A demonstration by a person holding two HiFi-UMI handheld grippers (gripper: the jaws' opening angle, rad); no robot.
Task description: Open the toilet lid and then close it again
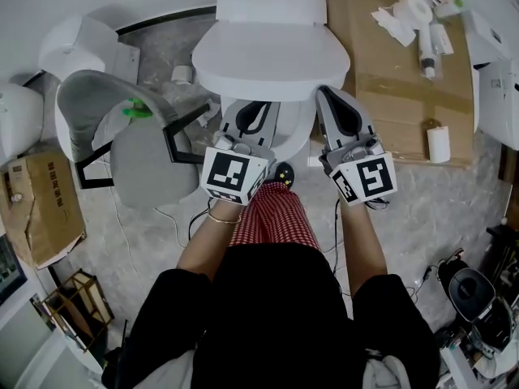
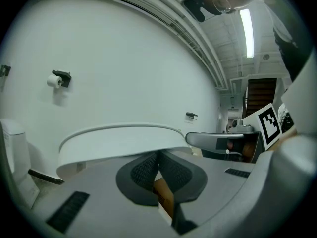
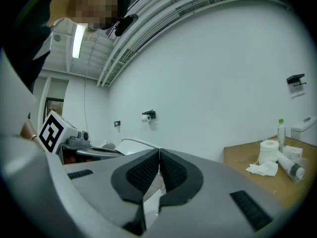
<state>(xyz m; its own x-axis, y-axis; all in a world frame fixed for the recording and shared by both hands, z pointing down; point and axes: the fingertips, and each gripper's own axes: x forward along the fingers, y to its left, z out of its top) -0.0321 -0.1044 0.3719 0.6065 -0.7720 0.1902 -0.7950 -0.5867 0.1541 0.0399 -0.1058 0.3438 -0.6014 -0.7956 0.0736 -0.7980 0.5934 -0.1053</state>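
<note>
One toilet lid (image 1: 272, 55): white, part-raised, front edge over tips of both grippers. Two grippers:
- left gripper (image 1: 255, 113): fingers together, nothing between.
- right gripper (image 1: 339, 108): fingers together, nothing between.

One cistern (image 1: 272, 5) behind lid. One grey chair (image 1: 122, 136) just left of toilet. One cardboard box (image 1: 40, 205) further left. One cardboard sheet (image 1: 381, 63) at right, tissue wad (image 1: 397, 14) on it.
</note>
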